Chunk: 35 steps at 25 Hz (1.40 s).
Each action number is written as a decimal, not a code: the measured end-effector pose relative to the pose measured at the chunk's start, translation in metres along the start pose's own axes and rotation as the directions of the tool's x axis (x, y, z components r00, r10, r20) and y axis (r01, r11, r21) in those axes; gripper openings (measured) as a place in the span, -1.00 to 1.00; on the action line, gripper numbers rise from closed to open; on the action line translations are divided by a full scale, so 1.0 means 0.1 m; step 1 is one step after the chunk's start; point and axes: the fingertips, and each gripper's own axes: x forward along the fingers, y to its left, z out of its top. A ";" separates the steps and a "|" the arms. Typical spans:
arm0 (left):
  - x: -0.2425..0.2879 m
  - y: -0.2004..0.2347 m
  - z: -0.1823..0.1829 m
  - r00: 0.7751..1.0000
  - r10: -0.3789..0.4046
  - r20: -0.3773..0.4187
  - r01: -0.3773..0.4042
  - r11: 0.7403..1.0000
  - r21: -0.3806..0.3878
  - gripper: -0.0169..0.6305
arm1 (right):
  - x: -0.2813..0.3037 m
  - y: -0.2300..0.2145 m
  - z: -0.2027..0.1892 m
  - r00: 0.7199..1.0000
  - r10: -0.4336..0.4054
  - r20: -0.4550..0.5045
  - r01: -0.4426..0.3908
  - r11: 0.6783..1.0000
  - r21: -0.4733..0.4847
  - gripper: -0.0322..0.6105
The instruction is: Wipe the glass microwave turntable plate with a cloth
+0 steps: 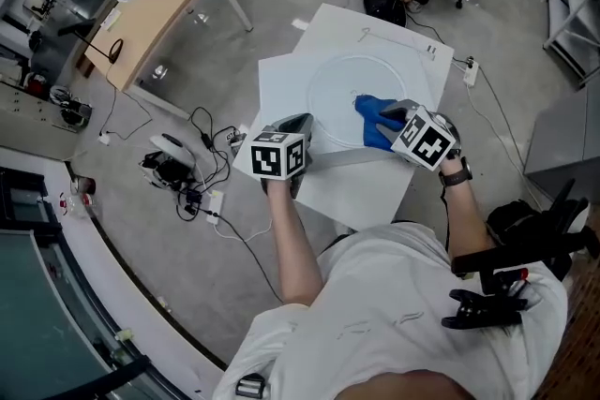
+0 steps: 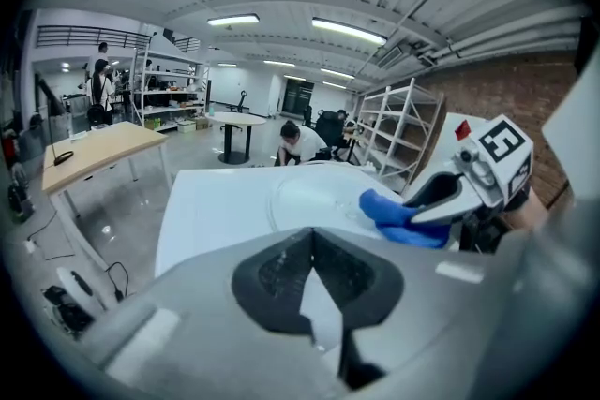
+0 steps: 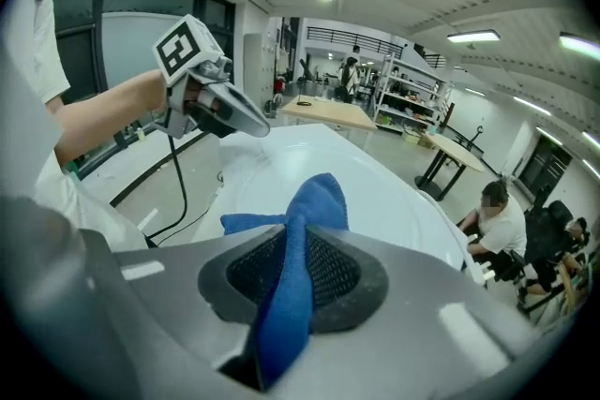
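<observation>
Glass turntable plate [image 1: 337, 87] flat on white table [image 1: 361, 192]; judged stiff, slick, breakable, best steadied at rim. Right gripper [image 1: 387, 115] clamped on limp blue cloth [image 1: 371, 128] over plate. Left gripper [image 1: 301, 123] closed, empty, beside rim.

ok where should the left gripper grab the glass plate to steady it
Probably the thin rim at its near-left edge, coming in low from that side: the glass plate lies flat on the table, and the cloth in the right gripper sits on its near-right part.

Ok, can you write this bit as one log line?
left tongs: shut, beside glass plate | right tongs: shut on blue cloth | blue cloth: over glass plate
</observation>
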 end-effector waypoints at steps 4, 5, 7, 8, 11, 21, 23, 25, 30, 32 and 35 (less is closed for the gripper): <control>-0.05 0.02 -0.03 1.000 0.010 -0.009 -0.010 1.000 0.000 -0.94 | 0.14 0.26 0.25 0.999 0.041 0.028 -0.039 0.997 -0.068 -0.68; -0.06 0.03 -0.04 1.000 0.014 -0.011 -0.014 1.000 -0.001 -0.94 | 0.19 0.30 0.33 0.998 0.050 0.038 -0.047 0.996 -0.077 -0.68; -0.12 0.09 -0.05 1.000 0.027 -0.009 -0.027 1.000 -0.005 -0.94 | 0.31 0.32 0.50 0.996 0.060 0.064 -0.055 0.995 -0.080 -0.68; -0.15 0.12 -0.06 0.999 0.034 -0.005 -0.034 0.999 -0.008 -0.94 | 0.38 0.32 0.59 0.995 0.062 0.073 -0.055 0.995 -0.084 -0.68; -0.26 0.23 -0.08 0.998 0.056 0.007 -0.055 0.998 -0.017 -0.94 | 0.63 0.22 0.83 0.995 0.056 0.082 -0.048 0.994 -0.093 -0.67; -0.32 0.35 -0.08 0.995 0.091 0.044 -0.089 0.995 -0.053 -0.94 | 1.05 -0.83 0.92 0.994 -0.105 0.039 0.103 0.993 0.056 -0.67; -0.32 0.37 -0.07 0.994 0.091 0.052 -0.089 0.995 -0.052 -0.94 | 0.99 -1.00 0.82 0.990 -0.134 0.040 0.129 0.986 0.103 -0.67; -0.31 0.38 -0.04 0.994 0.088 0.059 -0.086 0.995 -0.051 -0.94 | 0.88 -1.17 0.69 0.985 -0.170 0.035 0.163 0.976 0.142 -0.67; -0.22 0.33 -0.03 0.995 0.071 0.064 -0.068 0.996 -0.057 -0.94 | 0.54 -1.33 0.24 0.977 -0.211 -0.013 0.211 0.968 0.137 -0.67; -0.17 0.30 -0.01 0.996 0.060 0.064 -0.057 0.997 -0.054 -0.94 | 0.36 -1.29 0.09 0.976 -0.216 -0.030 0.218 0.966 0.139 -0.67; -0.10 0.22 0.03 0.997 0.041 0.064 -0.038 0.999 -0.037 -0.94 | 0.13 -1.22 -0.08 0.974 -0.222 -0.039 0.225 0.966 0.130 -0.67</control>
